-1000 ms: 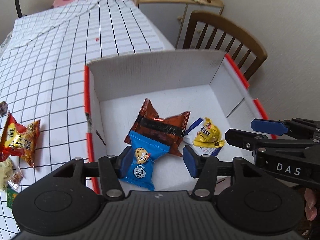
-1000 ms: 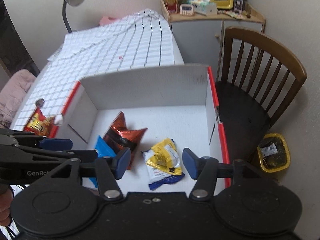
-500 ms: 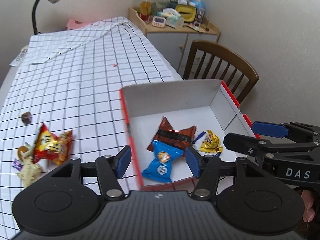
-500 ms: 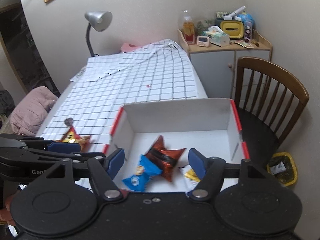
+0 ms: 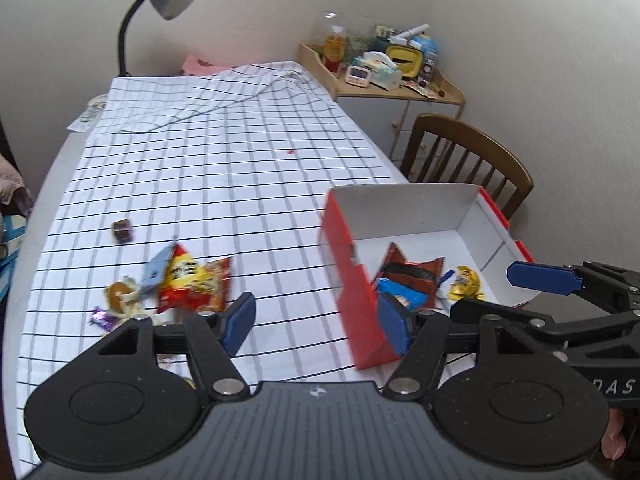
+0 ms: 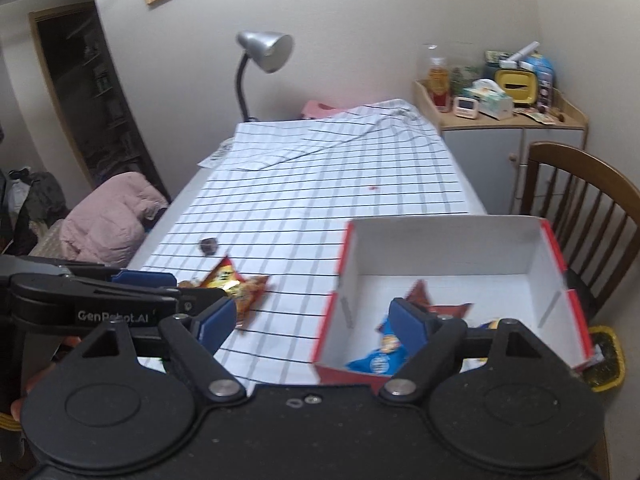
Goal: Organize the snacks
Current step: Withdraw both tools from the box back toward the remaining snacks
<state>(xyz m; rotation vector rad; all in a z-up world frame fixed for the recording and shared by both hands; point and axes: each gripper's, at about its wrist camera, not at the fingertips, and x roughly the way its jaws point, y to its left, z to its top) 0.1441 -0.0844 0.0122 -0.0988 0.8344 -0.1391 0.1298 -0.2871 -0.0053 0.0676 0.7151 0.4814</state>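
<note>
The left gripper (image 5: 316, 322) hangs above the near edge of the checked tablecloth (image 5: 224, 168), its blue-padded jaws opening with nothing between them. Ahead of it and to its right stands the red-and-white cardboard box (image 5: 416, 210), open at the top. Inside lie three snacks: a brown wrapper (image 5: 412, 270) in the middle, a blue packet (image 5: 402, 294) overlapping its near side and partly hidden behind the box wall, and a yellow-and-white packet (image 5: 464, 280) to the right of the brown one. Ahead and to the left of the left gripper, loose on the cloth, sits a red-and-yellow snack bag (image 5: 192, 280) with several small wrapped sweets (image 5: 118, 294) bunched against its left side, and a small dark cube-shaped sweet (image 5: 122, 230) lies apart, farther away.

The right gripper (image 6: 310, 322) hovers near the box's front left corner, its jaws likewise opening and empty. The box (image 6: 448, 240) lies just ahead and to its right, the blue packet (image 6: 378, 360) nearest it. The left gripper shows at the left edge of the right wrist view, with the snack bag (image 6: 240, 284) beyond its tips.
</note>
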